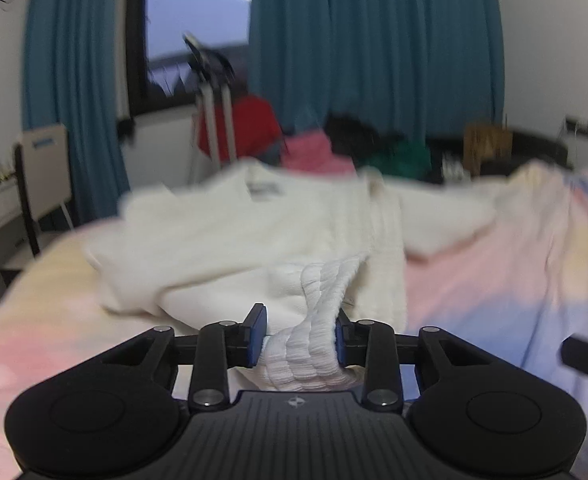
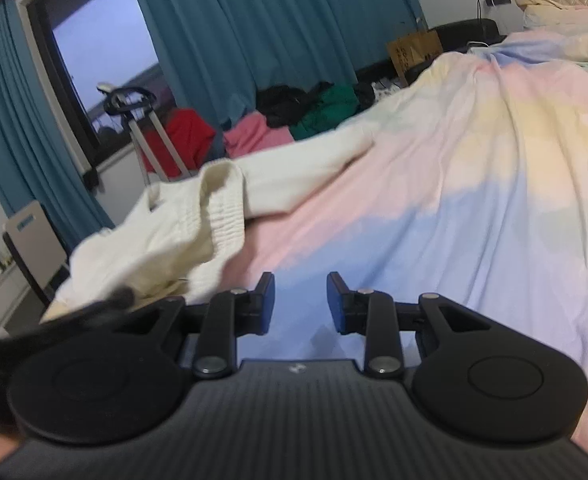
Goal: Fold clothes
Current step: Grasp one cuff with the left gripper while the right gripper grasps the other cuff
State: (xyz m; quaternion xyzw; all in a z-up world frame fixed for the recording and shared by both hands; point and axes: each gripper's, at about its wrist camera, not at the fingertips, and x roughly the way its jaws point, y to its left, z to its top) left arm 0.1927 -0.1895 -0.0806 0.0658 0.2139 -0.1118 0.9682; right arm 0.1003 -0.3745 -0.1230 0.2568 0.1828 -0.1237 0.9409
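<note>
A bed covered by a pastel sheet (image 2: 473, 184) in pink, yellow and blue. A rumpled cream-white garment (image 1: 230, 232) lies spread directly on the sheet.

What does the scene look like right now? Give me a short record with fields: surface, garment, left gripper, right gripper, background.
surface: bed with a pastel sheet
garment: cream trousers lying crumpled on the sheet, elastic waistband showing
left gripper: left gripper shut on a bunched ribbed part of the trousers
right gripper: right gripper open, nothing between its pads, over bare sheet to the right of the trousers
background: teal curtains, window, pile of red, pink, black and green clothes beyond the bed
</note>
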